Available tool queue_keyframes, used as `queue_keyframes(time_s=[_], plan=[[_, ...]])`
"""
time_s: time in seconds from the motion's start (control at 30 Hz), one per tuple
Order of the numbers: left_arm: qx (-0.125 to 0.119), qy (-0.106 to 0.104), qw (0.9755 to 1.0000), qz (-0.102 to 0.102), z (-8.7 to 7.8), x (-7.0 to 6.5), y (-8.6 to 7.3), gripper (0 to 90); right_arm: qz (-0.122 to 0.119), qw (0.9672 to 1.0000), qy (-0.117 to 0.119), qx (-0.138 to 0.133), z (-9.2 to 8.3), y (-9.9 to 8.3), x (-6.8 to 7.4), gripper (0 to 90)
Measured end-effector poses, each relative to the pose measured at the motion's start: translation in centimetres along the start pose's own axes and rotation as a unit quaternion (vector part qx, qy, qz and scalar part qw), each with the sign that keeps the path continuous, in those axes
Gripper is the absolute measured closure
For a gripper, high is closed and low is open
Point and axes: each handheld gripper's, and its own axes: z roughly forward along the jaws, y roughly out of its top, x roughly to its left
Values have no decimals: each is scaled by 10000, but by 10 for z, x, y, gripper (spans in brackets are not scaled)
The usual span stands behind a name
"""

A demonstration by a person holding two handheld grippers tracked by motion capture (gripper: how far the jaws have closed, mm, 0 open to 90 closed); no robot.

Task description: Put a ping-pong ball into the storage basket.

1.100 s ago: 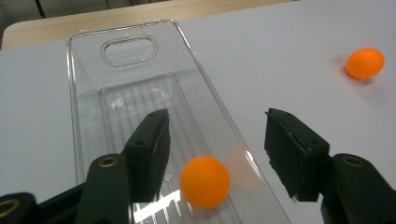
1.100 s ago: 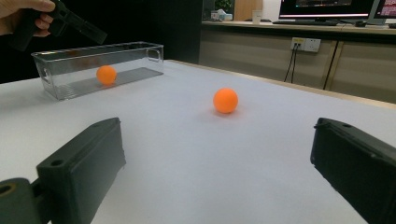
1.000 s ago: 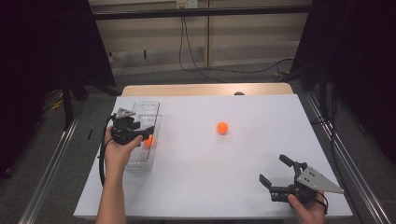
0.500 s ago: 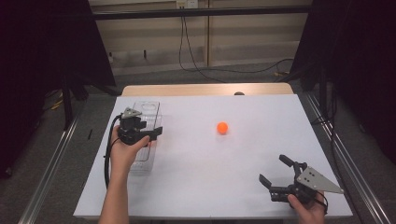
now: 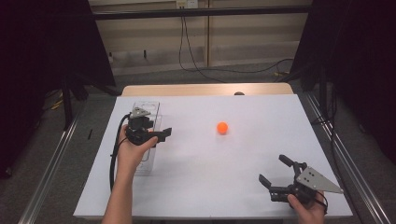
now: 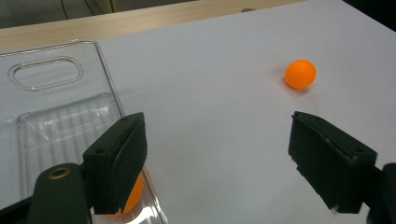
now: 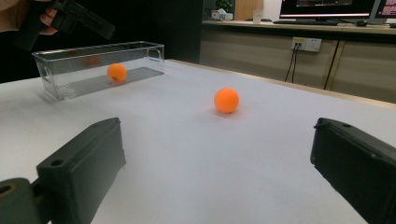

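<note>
Orange round balls are the things handled at this white table [image 5: 196, 186]. At the left side stands a clear plastic rectangular box [image 5: 148, 108] with a handle slot at its far end. One small orange ball [image 7: 116, 73] lies inside this box on its ribbed bottom; in the left gripper view the same ball is partly hidden behind the near black jaw.

Above the right edge of the box hangs the left gripper [image 5: 161, 135], held by the person's left hand [image 5: 130, 151]. Its jaws have just been opening, and now they stand well apart with nothing between them; only the white table surface is seen in the gap. A black cable runs down from it along the forearm.

More to the right, near the middle of the table, rests the second orange ball [image 5: 222, 127]. It lies free on the surface, well apart from the box and from both grippers.

At the near right corner the right gripper [image 5: 275, 172] is low over the table, held by the right hand [image 5: 308, 210], with a grey three-cornered plate on top. Its jaws are wide open and empty, and they point toward the second orange ball.
</note>
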Motion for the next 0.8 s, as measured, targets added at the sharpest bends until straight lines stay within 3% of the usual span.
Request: queue_keyframes(time_s=[0.8], plan=[[28, -335, 9994, 61, 22, -24, 2, 121, -2, 10000, 26, 4, 1, 0, 1, 23]])
